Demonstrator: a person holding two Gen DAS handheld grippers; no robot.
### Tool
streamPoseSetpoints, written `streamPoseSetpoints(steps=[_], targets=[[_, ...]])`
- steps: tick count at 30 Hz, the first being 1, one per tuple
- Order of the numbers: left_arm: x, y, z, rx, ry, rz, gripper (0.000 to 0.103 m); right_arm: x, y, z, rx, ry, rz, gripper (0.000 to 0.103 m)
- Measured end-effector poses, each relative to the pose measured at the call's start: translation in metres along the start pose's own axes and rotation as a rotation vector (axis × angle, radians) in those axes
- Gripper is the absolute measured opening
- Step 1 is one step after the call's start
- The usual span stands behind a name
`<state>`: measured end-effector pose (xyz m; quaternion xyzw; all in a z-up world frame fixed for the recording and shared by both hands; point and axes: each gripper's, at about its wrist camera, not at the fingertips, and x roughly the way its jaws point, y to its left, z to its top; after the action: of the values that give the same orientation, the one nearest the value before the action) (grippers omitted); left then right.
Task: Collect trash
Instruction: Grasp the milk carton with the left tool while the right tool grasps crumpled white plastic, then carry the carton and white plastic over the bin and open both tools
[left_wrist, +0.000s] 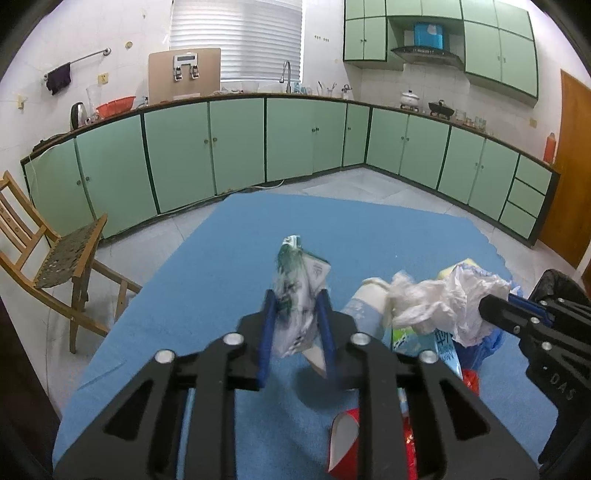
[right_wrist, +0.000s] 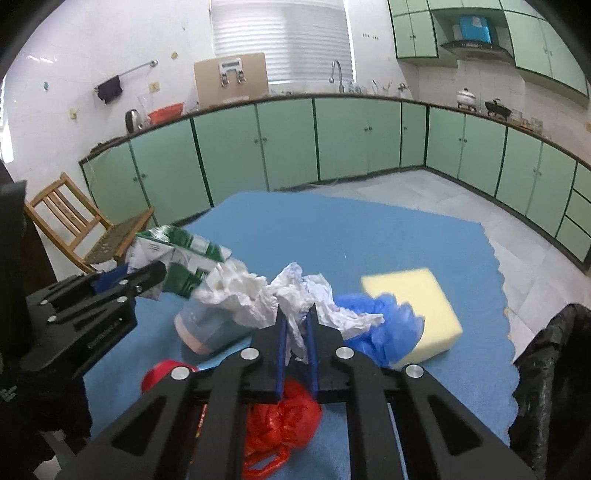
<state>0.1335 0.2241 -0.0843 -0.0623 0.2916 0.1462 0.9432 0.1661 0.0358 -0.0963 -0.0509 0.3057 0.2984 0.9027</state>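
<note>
My left gripper (left_wrist: 295, 306) is shut on a crushed green and white carton (left_wrist: 295, 291), held above the blue cloth; it also shows in the right wrist view (right_wrist: 181, 258). My right gripper (right_wrist: 296, 317) is shut on a crumpled white paper wad (right_wrist: 306, 295), seen in the left wrist view (left_wrist: 447, 299) as well. Under and around it lie a pale cup on its side (right_wrist: 207, 328), a blue plastic bag (right_wrist: 388, 325), a red plastic bag (right_wrist: 284, 421), a red cup (left_wrist: 345, 443) and a yellow sponge (right_wrist: 413, 306).
A black trash bag (right_wrist: 554, 387) stands at the table's right edge. The blue cloth (left_wrist: 192, 288) covers the table. A wooden chair (left_wrist: 48, 254) stands to the left. Green kitchen cabinets (left_wrist: 240, 144) line the far walls.
</note>
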Motion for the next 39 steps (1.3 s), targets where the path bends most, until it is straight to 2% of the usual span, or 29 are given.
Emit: streamPoseSetpoints(steps=[7, 18, 28, 39], targets=[[-0.011, -0.001, 0.012, -0.003, -0.034, -0.008, 0.019, -0.018, -0.003, 0.015, 0.024, -0.058, 0.026, 0.01], [-0.042, -0.018, 0.033, 0.002, -0.12, -0.034, 0.019, -0.044, -0.012, 0.027, 0.034, -0.115, 0.014, 0.01], [-0.068, -0.066, 0.044, 0.042, -0.169, -0.124, 0.019, -0.083, -0.039, 0.031, 0.063, -0.167, -0.045, 0.01], [-0.075, -0.143, 0.035, 0.11, -0.168, -0.264, 0.019, -0.138, -0.099, 0.018, 0.124, -0.208, -0.188, 0.01]])
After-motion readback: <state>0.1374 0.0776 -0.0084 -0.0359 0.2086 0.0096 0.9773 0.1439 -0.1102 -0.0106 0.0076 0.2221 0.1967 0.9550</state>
